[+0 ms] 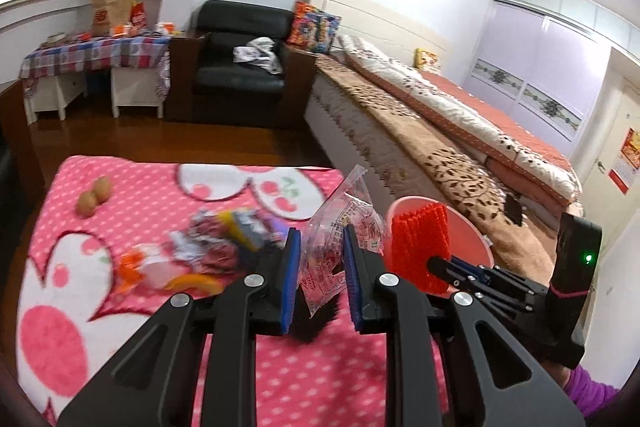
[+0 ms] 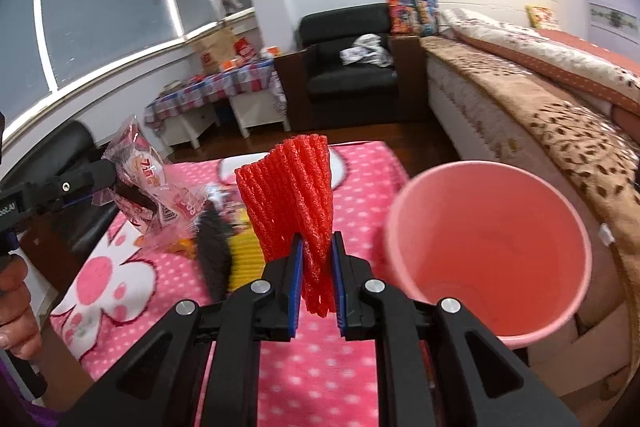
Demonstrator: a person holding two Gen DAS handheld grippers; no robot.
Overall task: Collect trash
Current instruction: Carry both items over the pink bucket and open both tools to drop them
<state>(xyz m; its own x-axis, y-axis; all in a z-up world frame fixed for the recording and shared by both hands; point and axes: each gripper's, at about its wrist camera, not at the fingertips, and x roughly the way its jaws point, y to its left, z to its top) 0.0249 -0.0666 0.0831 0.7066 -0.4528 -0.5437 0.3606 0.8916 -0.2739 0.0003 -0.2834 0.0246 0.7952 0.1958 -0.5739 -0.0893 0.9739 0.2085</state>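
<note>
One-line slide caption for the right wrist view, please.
Right claw shut on red foam netting beside the empty pink bin, above a pink dotted blanket.

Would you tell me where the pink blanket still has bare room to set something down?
Free: the near strip of the pink blanket below the wrapper pile, and the far corner beyond the two walnuts. Crowded: the middle, around the pile, toward the pink bin.
</note>
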